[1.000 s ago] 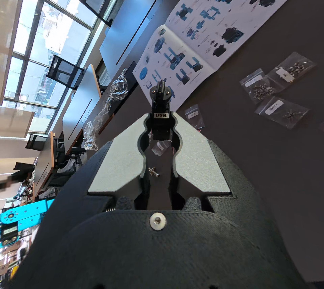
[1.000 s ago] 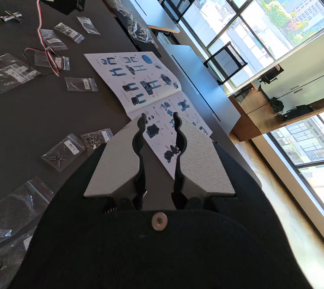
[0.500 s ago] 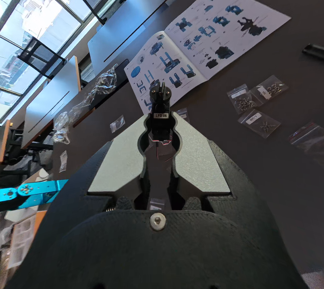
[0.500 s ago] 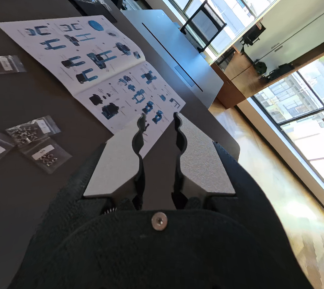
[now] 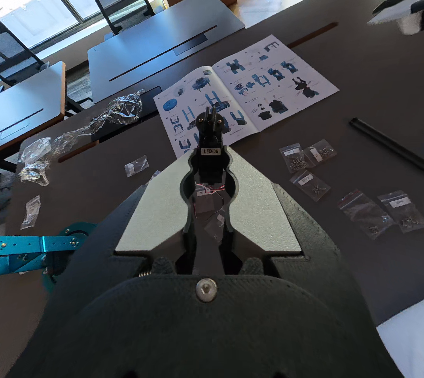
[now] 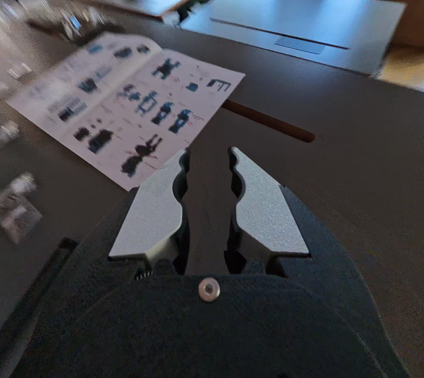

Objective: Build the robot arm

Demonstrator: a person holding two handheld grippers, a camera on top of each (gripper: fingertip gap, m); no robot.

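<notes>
My left gripper (image 5: 210, 153) is shut on a black servo motor (image 5: 210, 137) with a white label. The servo sticks forward out of the fingertips, and its red, white and black wires (image 5: 212, 191) hang between the jaws. I hold it above the dark table (image 5: 344, 263), short of an open instruction booklet (image 5: 247, 93). My right gripper (image 6: 208, 151) is open and empty, above bare dark table just right of the booklet's near corner (image 6: 128, 100). The other gripper shows blurred at the top right of the left wrist view (image 5: 399, 11).
Several small clear bags of screws (image 5: 307, 158) lie right of the servo, others to the left (image 5: 135, 167). A blue metal bracket arm (image 5: 41, 249) is at the left edge. Crumpled clear plastic (image 5: 91, 125) lies far left. A black rod (image 5: 385, 144) lies at right. Grey desks (image 6: 298, 22) and chairs stand beyond. The gap from one gripper's tips to the other's is roughly 45 cm. The left gripper is farther from the black rod (image 5: 385, 144), some 35 cm, than the right, some 25 cm.
Both views have swung level toward the table's far side. My left gripper keeps hold of the servo. My right gripper has moved right past the booklet and stays open.
</notes>
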